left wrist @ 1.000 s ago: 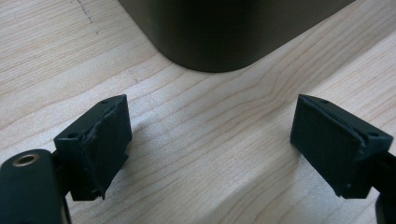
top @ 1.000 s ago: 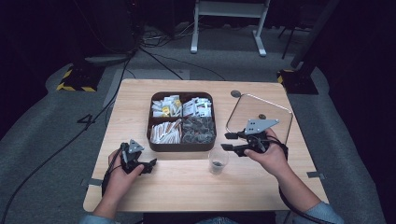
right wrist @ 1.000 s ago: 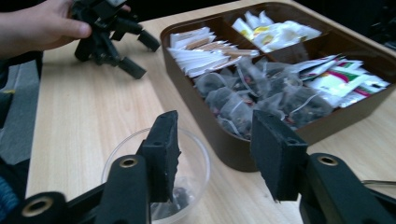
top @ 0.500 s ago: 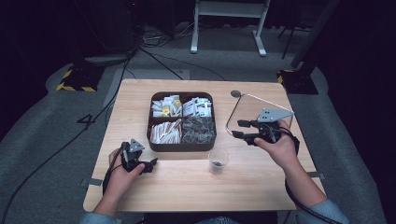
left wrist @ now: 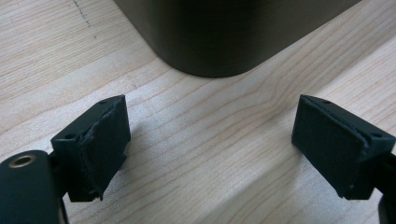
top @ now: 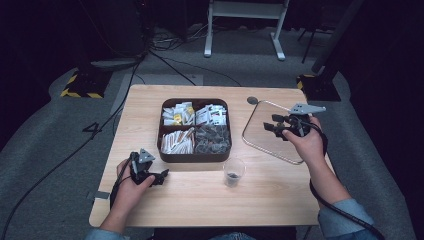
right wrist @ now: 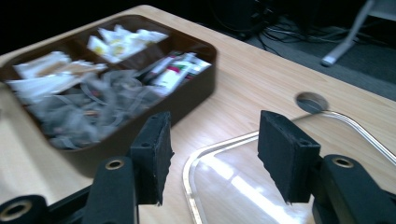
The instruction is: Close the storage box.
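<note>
A dark brown four-compartment tray (top: 195,159) filled with packets and tea bags sits mid-table. In front of it stands a small clear cup (top: 234,172) with something dark at the bottom. A clear lid with a metal rim (top: 270,145) lies flat to the tray's right. My right gripper (top: 270,128) hovers over the lid, pointing left toward the tray; its jaws have just been opening and nothing is between them. In the right gripper view the gripper (right wrist: 212,149) is above the lid's edge (right wrist: 243,186), with the tray (right wrist: 187,100) beyond. My left gripper (top: 162,175) rests by the tray's front left corner (left wrist: 219,37), its jaws (left wrist: 212,149) slightly opened and empty.
A round cable hole (top: 252,100) sits in the tabletop behind the lid, also in the right gripper view (right wrist: 312,101). Bare wood (top: 280,200) runs along the front edge. Cables and a stand's feet lie on the floor beyond the table.
My right hand has moved to the right and away from the cup, ending over the clear lid. The left hand has stayed put.
</note>
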Motion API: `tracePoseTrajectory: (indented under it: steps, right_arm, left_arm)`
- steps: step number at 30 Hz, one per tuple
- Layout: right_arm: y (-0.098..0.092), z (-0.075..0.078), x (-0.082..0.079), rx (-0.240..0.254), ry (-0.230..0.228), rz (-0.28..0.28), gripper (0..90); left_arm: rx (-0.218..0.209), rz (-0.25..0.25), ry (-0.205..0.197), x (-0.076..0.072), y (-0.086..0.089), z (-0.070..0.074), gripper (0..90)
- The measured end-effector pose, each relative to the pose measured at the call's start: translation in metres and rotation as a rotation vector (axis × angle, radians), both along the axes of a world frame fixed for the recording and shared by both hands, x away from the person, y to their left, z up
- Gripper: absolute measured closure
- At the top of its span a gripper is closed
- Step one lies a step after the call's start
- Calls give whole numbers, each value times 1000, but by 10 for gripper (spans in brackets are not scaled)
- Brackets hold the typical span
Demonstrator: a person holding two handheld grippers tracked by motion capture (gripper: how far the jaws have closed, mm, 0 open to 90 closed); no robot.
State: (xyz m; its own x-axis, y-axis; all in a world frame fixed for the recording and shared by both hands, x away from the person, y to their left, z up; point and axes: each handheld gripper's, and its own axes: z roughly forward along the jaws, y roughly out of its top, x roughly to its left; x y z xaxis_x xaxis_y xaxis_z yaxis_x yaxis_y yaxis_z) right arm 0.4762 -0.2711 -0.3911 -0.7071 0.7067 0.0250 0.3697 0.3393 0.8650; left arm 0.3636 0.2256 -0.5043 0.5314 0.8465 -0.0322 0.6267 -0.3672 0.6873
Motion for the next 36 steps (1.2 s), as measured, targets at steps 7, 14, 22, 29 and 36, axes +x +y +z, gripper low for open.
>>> tracePoseTrajectory:
  steps: [7,14,22,29,36]
  right_arm:
    - [-10,-20,30,-59,47,-82,427]
    - [-20,-39,49,-111,82,-169,410]
    - [-30,-63,66,-132,131,-264,398]
    - [-32,-78,71,-145,128,-325,396]
    - [-37,-90,73,-135,169,-349,420]
  left_arm:
    - [5,-10,-3,-2,1,0,121]
    - [7,-5,0,-2,1,0,120]
    - [9,0,-3,-3,1,0,121]
    - [9,0,-3,-3,1,0,120]
    - [3,2,-2,-2,0,0,119]
